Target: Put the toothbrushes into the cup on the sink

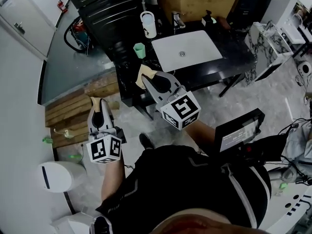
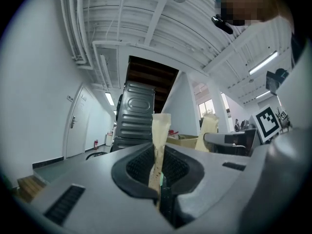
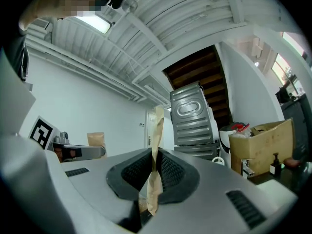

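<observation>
The person stands facing a black bench (image 1: 229,50) with a white sink (image 1: 195,57) set into it. Each hand carries a hand-held gripper pointing roughly level toward the bench.

The left hand-held gripper (image 1: 99,108) has its jaws pressed almost together, pinching the left tan sleeve (image 2: 160,130). This is a long flat strip of tan paper of the sort a toothbrush comes packed in. It stands upright between the ribbed pads and sticks out past the tips. A sliver of green shows low in the pinch, but what is inside the paper cannot be made out. This gripper hangs over wooden boards (image 1: 68,113) at about 8 o'clock from the sink, clear of the bench.

The right hand-held gripper (image 1: 151,78) is likewise nearly closed, clamping the right tan sleeve (image 3: 157,130), which twists a little where the pads bite it. Its tip is over the bench's near left part, at about 7 o'clock from the sink.

A white cup (image 1: 148,24) stands on the bench at about 11 o'clock from the sink. A small green cup (image 1: 139,50) sits at 9 o'clock, just beyond the right sleeve's end. A tap (image 1: 178,18) and a cardboard box (image 1: 195,1) stand at 12 o'clock.
</observation>
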The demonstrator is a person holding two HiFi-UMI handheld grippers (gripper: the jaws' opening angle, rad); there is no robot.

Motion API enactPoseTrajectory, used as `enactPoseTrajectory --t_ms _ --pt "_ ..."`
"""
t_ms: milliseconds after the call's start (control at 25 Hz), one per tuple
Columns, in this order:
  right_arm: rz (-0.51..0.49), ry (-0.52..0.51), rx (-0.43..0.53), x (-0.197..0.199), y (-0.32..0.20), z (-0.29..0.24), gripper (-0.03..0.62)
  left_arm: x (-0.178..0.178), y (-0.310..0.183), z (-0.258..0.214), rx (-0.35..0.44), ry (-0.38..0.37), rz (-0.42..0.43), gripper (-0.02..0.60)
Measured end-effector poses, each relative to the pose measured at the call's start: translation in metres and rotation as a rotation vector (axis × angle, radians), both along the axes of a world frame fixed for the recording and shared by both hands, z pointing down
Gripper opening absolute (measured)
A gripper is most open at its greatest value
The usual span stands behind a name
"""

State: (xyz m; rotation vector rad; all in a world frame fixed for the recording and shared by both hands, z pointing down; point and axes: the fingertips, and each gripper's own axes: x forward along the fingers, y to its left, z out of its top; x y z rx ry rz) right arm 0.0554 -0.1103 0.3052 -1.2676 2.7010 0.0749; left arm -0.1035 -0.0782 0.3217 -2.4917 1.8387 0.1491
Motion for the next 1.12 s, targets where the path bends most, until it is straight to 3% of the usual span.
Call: enactPoseTrajectory --t_ms 600,1120 --pt "0.215 0.011 -0.046 -0.004 -0.080 0.012 0.040 -0.002 -0.112 0.012 -0.029 0.023 0.235 0.025" --pt "0.366 0.032 -0.052 -0.022 -0.128 0.018 0.040 -0.012 -0.178 0.025 -0.042 0.053 0.399 0.025"
